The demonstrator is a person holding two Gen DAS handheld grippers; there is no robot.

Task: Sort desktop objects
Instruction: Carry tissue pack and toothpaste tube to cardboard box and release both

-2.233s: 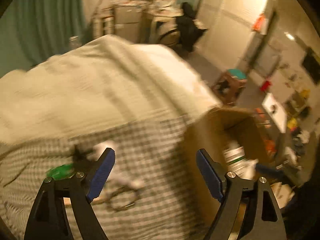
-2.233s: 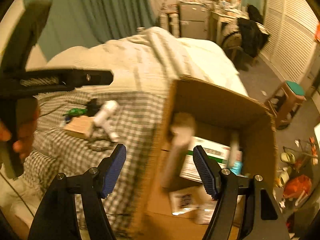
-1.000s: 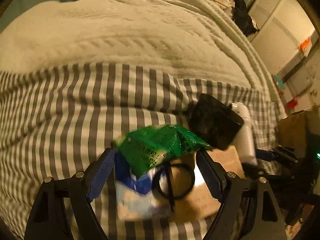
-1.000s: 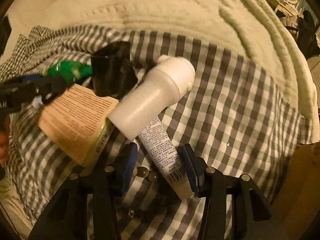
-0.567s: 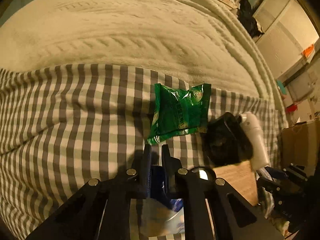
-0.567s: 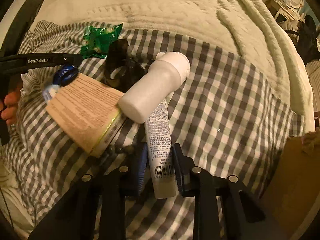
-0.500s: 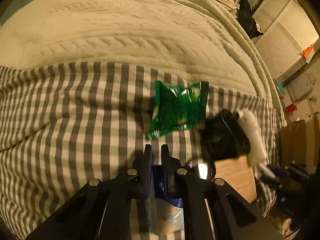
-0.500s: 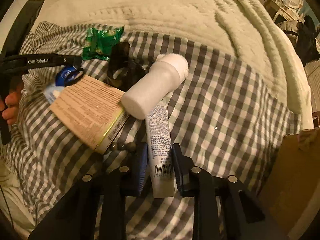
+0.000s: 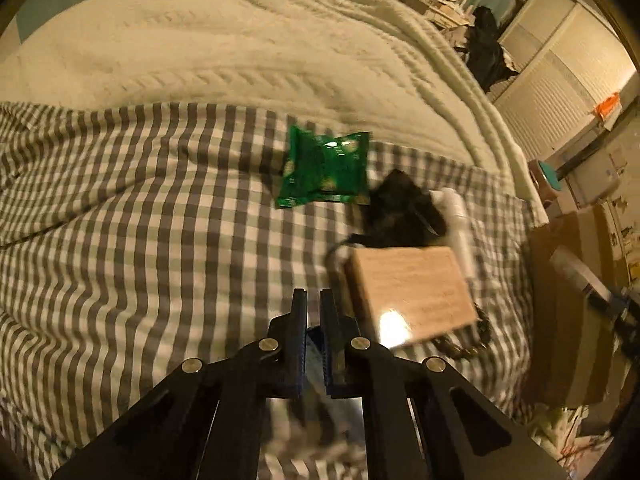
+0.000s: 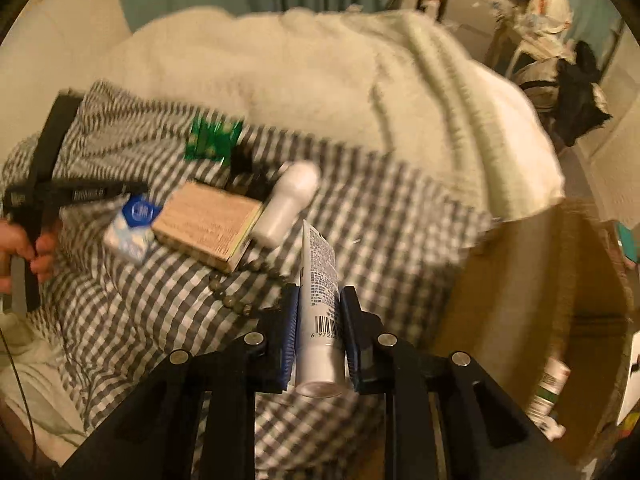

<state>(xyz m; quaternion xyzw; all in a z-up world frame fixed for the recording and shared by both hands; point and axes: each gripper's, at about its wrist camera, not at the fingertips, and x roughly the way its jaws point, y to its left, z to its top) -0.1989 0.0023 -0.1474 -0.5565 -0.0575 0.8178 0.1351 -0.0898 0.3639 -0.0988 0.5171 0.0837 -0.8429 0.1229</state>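
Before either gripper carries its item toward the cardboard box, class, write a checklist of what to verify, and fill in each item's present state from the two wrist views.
1. Right gripper clamped on the white tube: ok, both pads press its sides.
2. Tube lifted off the checked cloth: ok.
3. Left gripper shut on the blue-and-white packet: ok, the packet hangs from it.
4. Firmness of that hold: cannot tell, blurred.
5. Cardboard box open to receive: ok, a bottle lies inside.
6. Bead string free of the tube: cannot tell.
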